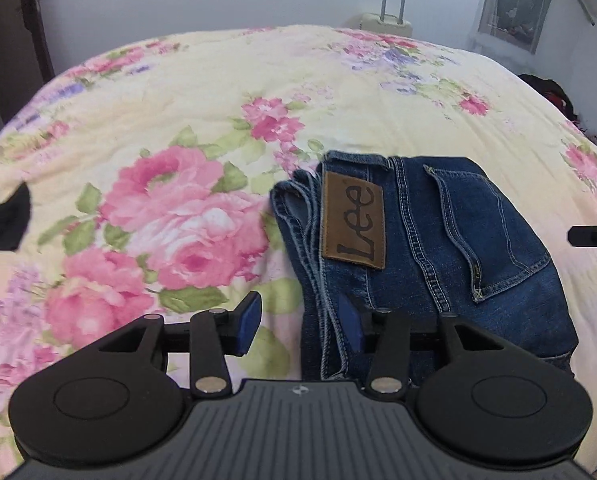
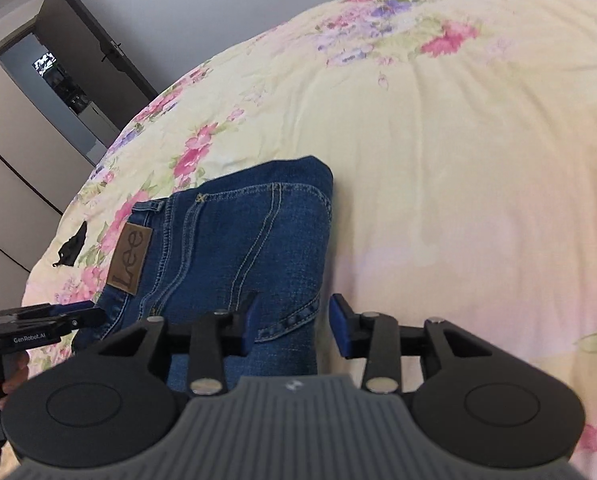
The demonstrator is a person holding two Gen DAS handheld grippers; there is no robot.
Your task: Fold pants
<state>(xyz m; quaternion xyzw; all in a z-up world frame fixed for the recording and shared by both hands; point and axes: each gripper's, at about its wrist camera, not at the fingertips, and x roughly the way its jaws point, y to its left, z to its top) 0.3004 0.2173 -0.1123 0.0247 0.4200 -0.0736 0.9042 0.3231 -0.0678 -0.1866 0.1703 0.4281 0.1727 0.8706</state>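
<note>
Blue jeans [image 1: 438, 248] lie folded into a compact stack on the floral bedspread [image 1: 202, 92], back pocket and brown Lee patch [image 1: 354, 226] facing up. My left gripper [image 1: 302, 326] is open and empty, hovering over the stack's near left edge. In the right wrist view the jeans [image 2: 234, 248] lie left of centre. My right gripper [image 2: 296, 326] is open and empty above their near right edge. The left gripper also shows at the far left of the right wrist view [image 2: 50, 318], and a tip of the right gripper shows at the right edge of the left wrist view [image 1: 594, 235].
A small black cloth [image 1: 6, 220] lies on the bed's left side, also in the right wrist view [image 2: 72, 246]. A suitcase [image 1: 386, 20] stands beyond the far edge of the bed. A doorway [image 2: 62, 76] and wardrobe doors are at the left.
</note>
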